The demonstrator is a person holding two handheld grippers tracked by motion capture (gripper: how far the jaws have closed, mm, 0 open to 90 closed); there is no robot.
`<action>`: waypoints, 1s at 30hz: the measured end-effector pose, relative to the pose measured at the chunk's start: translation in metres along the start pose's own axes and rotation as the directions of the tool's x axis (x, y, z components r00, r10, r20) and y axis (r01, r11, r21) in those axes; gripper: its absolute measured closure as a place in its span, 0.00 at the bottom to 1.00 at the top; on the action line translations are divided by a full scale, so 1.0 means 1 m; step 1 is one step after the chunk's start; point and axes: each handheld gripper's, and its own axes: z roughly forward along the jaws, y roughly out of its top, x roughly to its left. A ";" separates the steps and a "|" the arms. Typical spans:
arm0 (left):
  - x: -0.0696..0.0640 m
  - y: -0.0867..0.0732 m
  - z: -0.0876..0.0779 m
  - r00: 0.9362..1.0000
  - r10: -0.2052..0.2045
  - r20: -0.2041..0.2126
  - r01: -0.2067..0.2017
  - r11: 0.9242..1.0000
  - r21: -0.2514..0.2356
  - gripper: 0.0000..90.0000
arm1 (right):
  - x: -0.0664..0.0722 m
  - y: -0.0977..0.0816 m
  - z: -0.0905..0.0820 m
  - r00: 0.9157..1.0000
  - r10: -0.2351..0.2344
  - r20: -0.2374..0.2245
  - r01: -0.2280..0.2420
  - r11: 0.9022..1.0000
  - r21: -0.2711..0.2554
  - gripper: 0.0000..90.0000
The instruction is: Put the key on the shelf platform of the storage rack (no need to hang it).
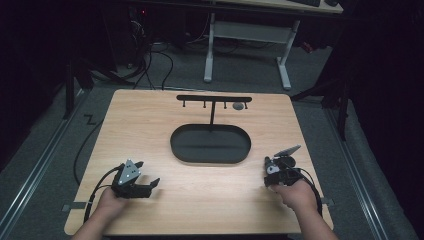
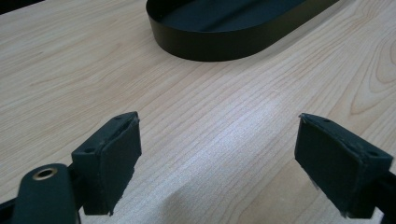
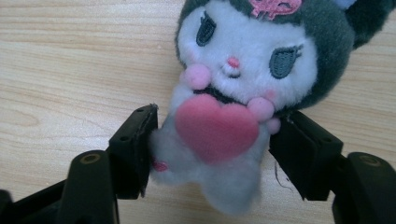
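Pale woodgrain table [image 3: 70,56], fluffy plush toy [image 3: 243,84]

Left gripper [image 1: 148,186] low at near-left, jaws spread wide, nothing between, left hand [image 1: 111,202] behind it. Right gripper [image 3: 212,135] low at near-right, jaws pinching in from both sides, right hand [image 1: 299,194] gripping its rear.

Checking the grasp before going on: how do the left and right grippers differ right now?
The left gripper has its fingers wide apart with bare table between them; the right gripper has its fingers pressed against the sides of a plush toy. Both sit low over the table, each held in a hand.
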 end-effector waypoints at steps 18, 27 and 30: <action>0.000 0.000 0.000 1.000 0.000 -0.001 0.000 1.000 0.001 0.17 | 0.001 0.000 -0.021 0.998 -0.048 0.036 0.051 0.996 -0.070 0.55; 0.000 0.000 0.000 1.000 0.000 0.000 0.000 1.000 0.002 0.17 | 0.006 0.004 -0.035 0.997 -0.071 0.028 0.074 0.994 -0.086 0.55; 0.000 0.000 0.000 1.000 0.000 -0.001 0.000 1.000 0.001 0.17 | 0.011 0.007 -0.041 0.997 -0.075 0.022 0.076 0.992 -0.100 0.55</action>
